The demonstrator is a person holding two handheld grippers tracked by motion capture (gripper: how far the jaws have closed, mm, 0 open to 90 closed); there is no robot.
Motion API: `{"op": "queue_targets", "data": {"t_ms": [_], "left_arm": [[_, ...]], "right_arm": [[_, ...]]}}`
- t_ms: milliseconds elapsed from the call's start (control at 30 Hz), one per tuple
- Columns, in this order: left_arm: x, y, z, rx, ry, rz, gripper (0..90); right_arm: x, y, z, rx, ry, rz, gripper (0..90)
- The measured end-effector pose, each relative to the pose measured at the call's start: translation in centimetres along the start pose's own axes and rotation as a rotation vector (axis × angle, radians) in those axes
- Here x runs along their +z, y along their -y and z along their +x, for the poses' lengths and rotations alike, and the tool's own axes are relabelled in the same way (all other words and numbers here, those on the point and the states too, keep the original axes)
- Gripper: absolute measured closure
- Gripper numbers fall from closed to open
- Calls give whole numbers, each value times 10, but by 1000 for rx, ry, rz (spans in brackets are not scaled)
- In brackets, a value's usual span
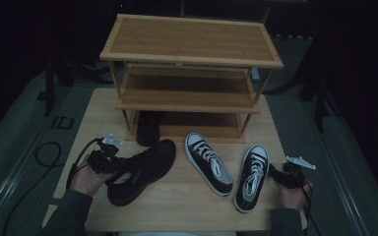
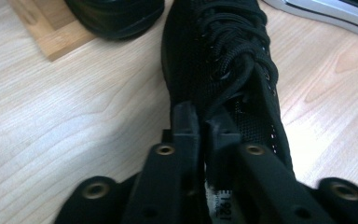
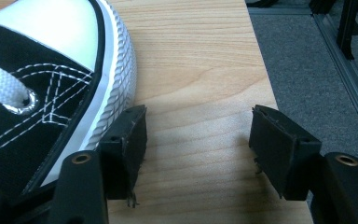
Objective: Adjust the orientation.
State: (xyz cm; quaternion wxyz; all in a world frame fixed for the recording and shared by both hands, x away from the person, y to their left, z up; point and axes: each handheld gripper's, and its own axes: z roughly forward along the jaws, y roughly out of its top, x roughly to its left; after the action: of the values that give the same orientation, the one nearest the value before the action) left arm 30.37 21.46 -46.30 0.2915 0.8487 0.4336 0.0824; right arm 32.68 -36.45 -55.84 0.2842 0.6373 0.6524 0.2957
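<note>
Desk [image 1: 177, 196] carries the black sneaker [image 1: 145, 169] lying before the shoe rack [image 1: 192, 54]; the left tool [image 2: 205, 123] pinches its collar, while the right tool [image 3: 198, 140] gapes wide beside a white-toed sneaker [image 3: 51, 70].

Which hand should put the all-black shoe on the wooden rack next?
Left. The left tool is already pinched on the all-black shoe, close to the rack. The right tool is open beside a black-and-white sneaker, farther away.
</note>
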Motion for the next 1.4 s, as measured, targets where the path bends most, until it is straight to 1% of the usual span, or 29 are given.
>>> {"op": "queue_targets", "data": {"t_ms": [33, 133, 200, 233, 267, 300, 367, 467, 567, 700, 767, 933, 1000, 1033, 1100, 1167, 1267, 1400], "left_arm": [[-2, 1, -1, 8, 1, -5, 768], [-10, 7, -2, 5, 15, -33, 682], [-18, 12, -2, 4, 15, -49, 666], [-18, 12, -2, 4, 15, -49, 661], [-25, 19, -2, 0, 18, -64, 660], [-29, 22, -1, -4, 18, -72, 662], [-35, 28, -1, -10, 4, -81, 685], [-43, 38, -1, -24, -10, -96, 760], [-50, 47, 0, -43, 2, -124, 831], [-57, 55, -1, -57, -1, -163, 849], [-61, 57, -1, -63, 5, -182, 848], [-68, 63, -1, -64, -7, -200, 849], [-71, 66, 0, -75, -5, -213, 851], [-72, 68, 0, -80, -18, -211, 857], [-73, 73, 3, -92, -23, -205, 864], [-70, 77, 5, -101, -54, -170, 886], [-58, 85, 10, -119, -49, -117, 895], [-36, 94, 16, -134, -36, -54, 896]], "right_arm": [[0, 0, 0, 0, 0, 0, 366], [0, 0, 0, 0, 0, 0, 366], [0, 0, 0, 0, 0, 0, 366], [0, 0, 0, 0, 0, 0, 366], [0, 0, 0, 0, 0, 0, 366], [0, 0, 0, -1, 0, 0, 366], [0, 0, 0, 0, 0, 0, 366], [0, 0, 0, 0, 1, 0, 366], [0, 0, 0, 0, 1, 0, 366], [0, 0, 0, 0, 1, 0, 366], [0, 0, 0, 1, 1, 0, 366], [0, 0, 0, 1, 1, 1, 366], [0, 0, 0, 2, 1, 0, 366], [0, 0, 0, 1, 0, 0, 366], [0, 0, 0, 2, 0, 0, 366], [0, 0, 0, 3, 1, 0, 365], [0, 0, 0, 2, 1, 0, 366], [0, 0, 0, 2, 1, 1, 366]]}}
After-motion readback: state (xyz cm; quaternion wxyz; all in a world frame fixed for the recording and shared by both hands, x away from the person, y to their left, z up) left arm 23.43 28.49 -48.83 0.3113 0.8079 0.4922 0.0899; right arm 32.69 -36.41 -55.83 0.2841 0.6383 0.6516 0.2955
